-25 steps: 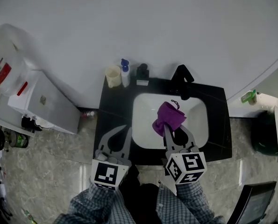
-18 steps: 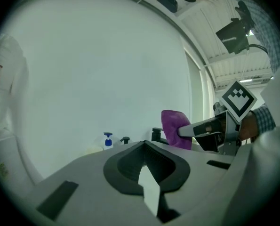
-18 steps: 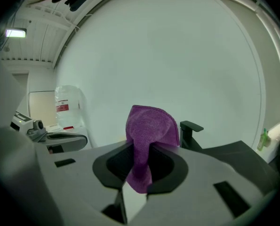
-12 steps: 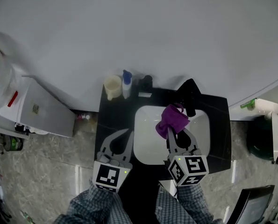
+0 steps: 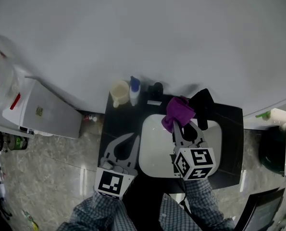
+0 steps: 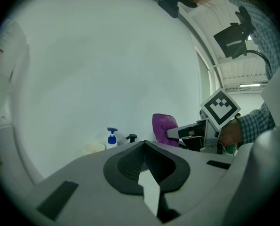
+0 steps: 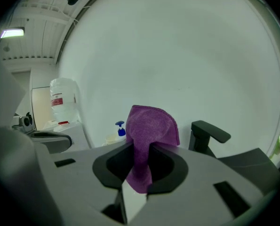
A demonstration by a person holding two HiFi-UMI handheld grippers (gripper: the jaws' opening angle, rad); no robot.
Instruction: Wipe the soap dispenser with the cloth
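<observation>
- At the left edge of the sink [image 5: 152,153], your left gripper [image 5: 132,138] hangs over the dark counter [image 5: 115,124] with its jaws closed together and nothing between them.
- Back by the wall stands a cream cup [image 5: 118,93]. The soap dispenser [image 5: 134,91], white with a blue pump, is just to its right, and a small black pump bottle [image 5: 155,91] is next along.
- Your right gripper [image 5: 177,125] pinches the purple cloth [image 5: 179,110] tightly, and the cloth bunches above the jaw tips. It is over the back rim of the sink, near the black bottle but not touching the dispenser.
- The black tap [image 5: 203,105] stands just right of the cloth.
- Swing the cloth left past the black bottle and press the loose bunch flat against the dispenser's body. You will probably need your left gripper to steady the bottle, since it looks light enough to tip.
- Since a second ago, the cloth has travelled from over the middle of the basin to its back rim. The left gripper has stayed beside the sink.
</observation>
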